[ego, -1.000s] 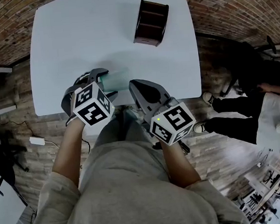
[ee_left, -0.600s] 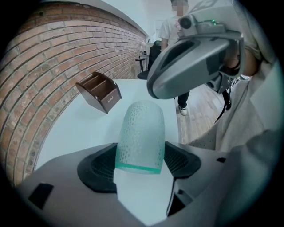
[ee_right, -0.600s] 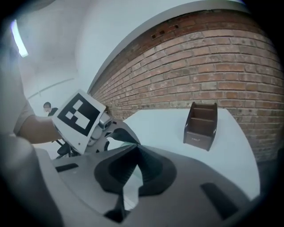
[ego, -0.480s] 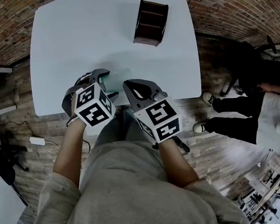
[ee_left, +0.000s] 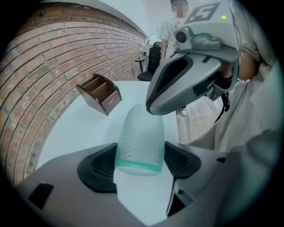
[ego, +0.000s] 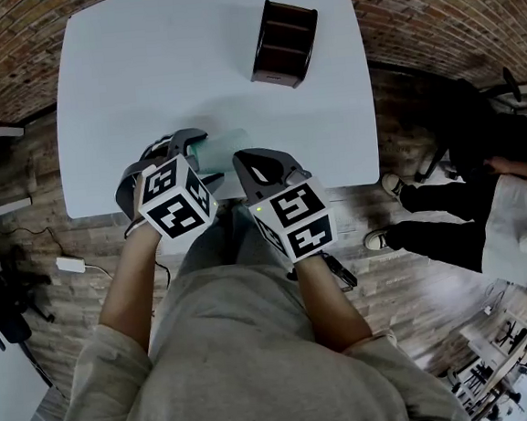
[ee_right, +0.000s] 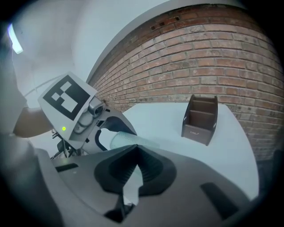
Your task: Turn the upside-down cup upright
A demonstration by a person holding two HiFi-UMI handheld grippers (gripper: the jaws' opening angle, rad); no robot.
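left gripper (ee_left: 141,166) pinches frosted cup (ee_left: 141,137) near rim, above near edge of worktop (ego: 141,69). cup tilted, not yet upright. right gripper (ee_right: 135,170) pressed together, empty, just beside. left: finish turn, set down.

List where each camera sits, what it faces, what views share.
Head view: on the head, steeply down at the table; forearms, torso, left tongs, right tongs.
Left gripper view: on left tongs, along jaws closed on the cup; right tongs above.
Right gripper view: on the shut right tongs, facing left tongs.
Shared: cup and brown organizer.
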